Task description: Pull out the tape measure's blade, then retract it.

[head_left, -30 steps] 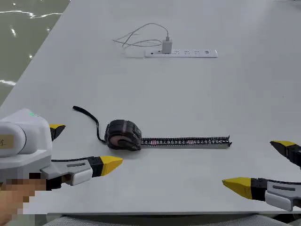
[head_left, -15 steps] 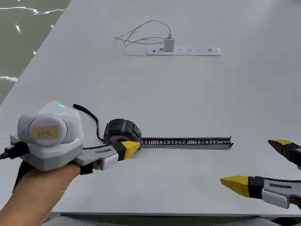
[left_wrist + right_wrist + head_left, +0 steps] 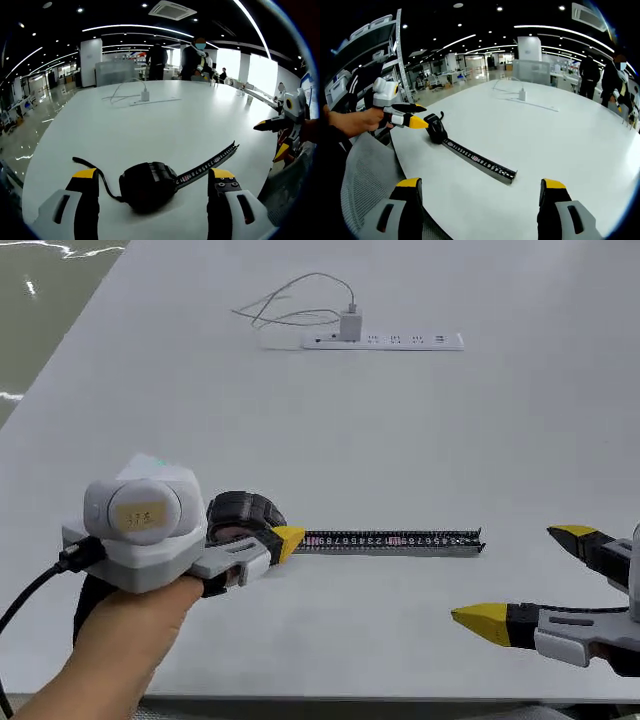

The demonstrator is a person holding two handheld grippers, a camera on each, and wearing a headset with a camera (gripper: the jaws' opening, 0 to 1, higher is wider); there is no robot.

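Two yellow-tipped grippers are at work over the plain white table (image 3: 400, 440), and both stand with their jaws spread, holding nothing. The tape measure's round black ribbed case (image 3: 240, 518) lies flat near the table's front edge. Its narrow printed steel blade (image 3: 390, 540) is already drawn out and rests on the surface, running away from the case toward the right gripper's side.

The case looks compact and fairly dense for its size, and its ribbed shell should give the pads good purchase. I would pinch it across its two broad faces, clear of the blade slot and the thin black wrist strap (image 3: 95, 172). The blade is another matter: thin, springy, stiff only while its curve holds, likely to kink if bent sideways, and slick along its faces. The hooked end is the sensible place to take it. Since it lies extended untended, a lock or friction is probably holding it, and it may whip back on release.

The left gripper (image 3: 153, 175), carried low by a hand (image 3: 130, 630), points along the blade with one jaw on either side of the case and a gap showing at both. The right gripper (image 3: 512, 575) sits low at the near edge, aimed toward the blade's end but apart from it
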